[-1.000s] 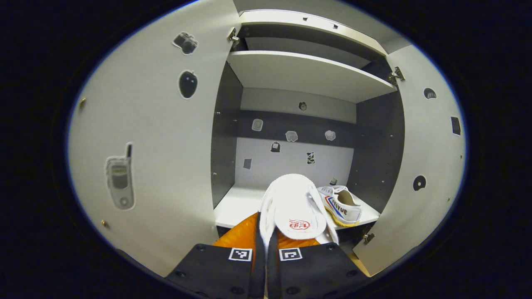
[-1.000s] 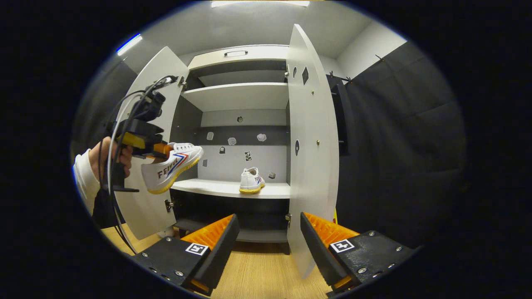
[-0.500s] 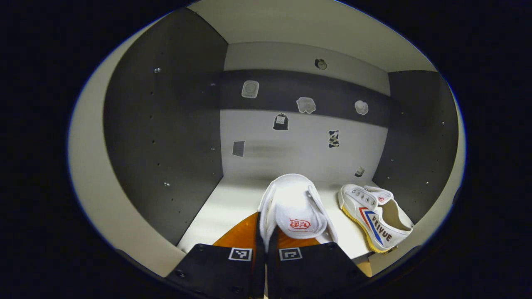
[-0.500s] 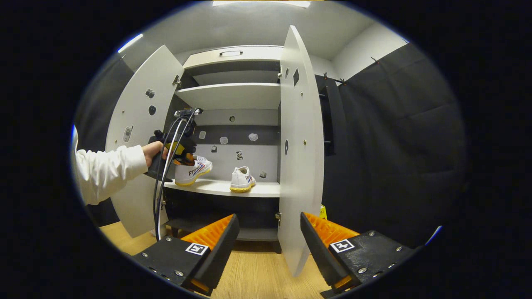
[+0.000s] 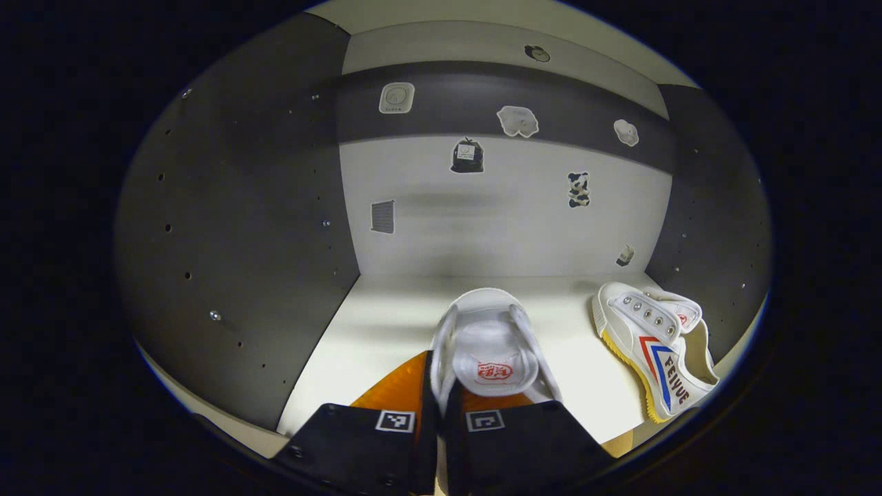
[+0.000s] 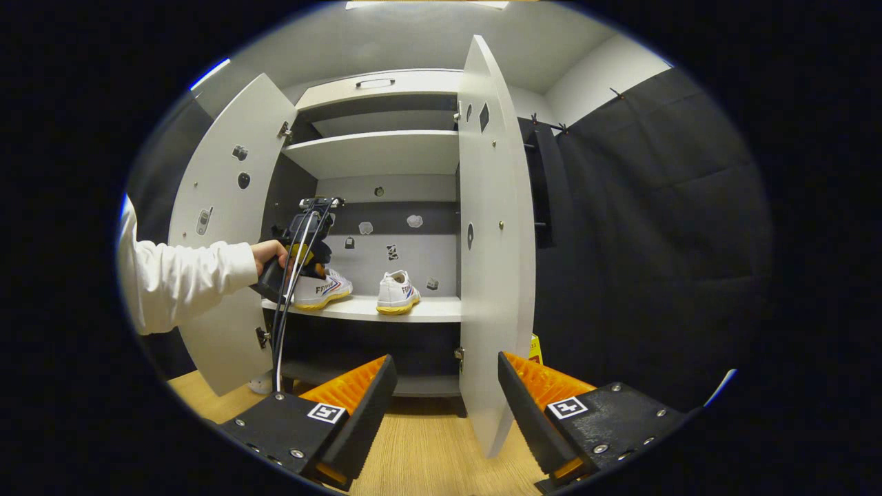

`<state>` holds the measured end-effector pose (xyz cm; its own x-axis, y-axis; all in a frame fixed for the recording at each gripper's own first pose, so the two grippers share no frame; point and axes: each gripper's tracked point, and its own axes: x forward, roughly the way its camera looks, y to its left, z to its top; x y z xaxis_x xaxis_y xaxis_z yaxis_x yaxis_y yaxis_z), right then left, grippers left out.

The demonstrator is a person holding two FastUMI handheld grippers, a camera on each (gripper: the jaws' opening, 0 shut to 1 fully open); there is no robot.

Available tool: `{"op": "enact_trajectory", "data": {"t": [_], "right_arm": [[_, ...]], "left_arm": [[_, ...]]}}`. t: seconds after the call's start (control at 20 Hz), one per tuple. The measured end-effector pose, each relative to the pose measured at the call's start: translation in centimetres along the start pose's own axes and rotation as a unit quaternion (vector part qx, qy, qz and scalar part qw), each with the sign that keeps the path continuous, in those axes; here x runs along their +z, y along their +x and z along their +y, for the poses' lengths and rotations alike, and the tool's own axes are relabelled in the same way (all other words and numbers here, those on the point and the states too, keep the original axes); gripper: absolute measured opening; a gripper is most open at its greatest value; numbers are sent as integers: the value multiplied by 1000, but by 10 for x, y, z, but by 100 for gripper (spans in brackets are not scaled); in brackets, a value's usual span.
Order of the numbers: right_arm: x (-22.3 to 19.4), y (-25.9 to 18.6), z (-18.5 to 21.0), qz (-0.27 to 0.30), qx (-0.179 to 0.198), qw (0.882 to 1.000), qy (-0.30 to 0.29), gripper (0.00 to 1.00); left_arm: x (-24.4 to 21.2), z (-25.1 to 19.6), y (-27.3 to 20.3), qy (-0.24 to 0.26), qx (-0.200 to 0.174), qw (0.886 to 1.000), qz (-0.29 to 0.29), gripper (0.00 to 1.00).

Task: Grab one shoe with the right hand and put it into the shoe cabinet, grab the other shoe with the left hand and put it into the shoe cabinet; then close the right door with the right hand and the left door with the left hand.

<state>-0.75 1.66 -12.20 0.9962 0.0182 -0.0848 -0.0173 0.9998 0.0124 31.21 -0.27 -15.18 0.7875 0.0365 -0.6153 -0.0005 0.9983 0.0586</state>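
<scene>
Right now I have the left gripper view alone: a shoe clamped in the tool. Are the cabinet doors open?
Observer: Yes, the left door and the right door both stand wide open.
Operator: And the right tool?
Observer: The right tool is open, holding nothing, over the wood floor before the cabinet.
Operator: Is my shoe down?
Observer: The held shoe looks to sit on the shelf near its left front edge, the left tool clamped on it.

Left gripper view deep inside the shoe cabinet (image 6: 386,148); right gripper view farther back, facing it.
</scene>
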Motion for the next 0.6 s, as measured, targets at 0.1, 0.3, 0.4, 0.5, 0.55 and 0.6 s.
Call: {"op": "enact_trajectory", "data": {"t": [0.1,0.3,0.4,0.5,0.55,0.6], "right_arm": [[0,2,2,1,2,1000,-1,91],[-1,3,5,1,5,1000,-2,91],[1,4,5,-1,5,1000,-2,91],[1,4,6,-2,7,1000,0,91],[2,4,8,-2,8,1000,1,91],[2,4,9,-3,11,1000,2,91]], "left_arm": [[1,-3,-1,2,-4,1000,0,25],[-1,5,-3,14,15,1000,5,44],[0,12,-5,12,20,1000,3,72],[-1,13,-12,-3,10,1000,1,92],[-1,13,-19,-12,5,1000,1,92],[-1,13,-25,-21,0,1000,-3,93]]}}
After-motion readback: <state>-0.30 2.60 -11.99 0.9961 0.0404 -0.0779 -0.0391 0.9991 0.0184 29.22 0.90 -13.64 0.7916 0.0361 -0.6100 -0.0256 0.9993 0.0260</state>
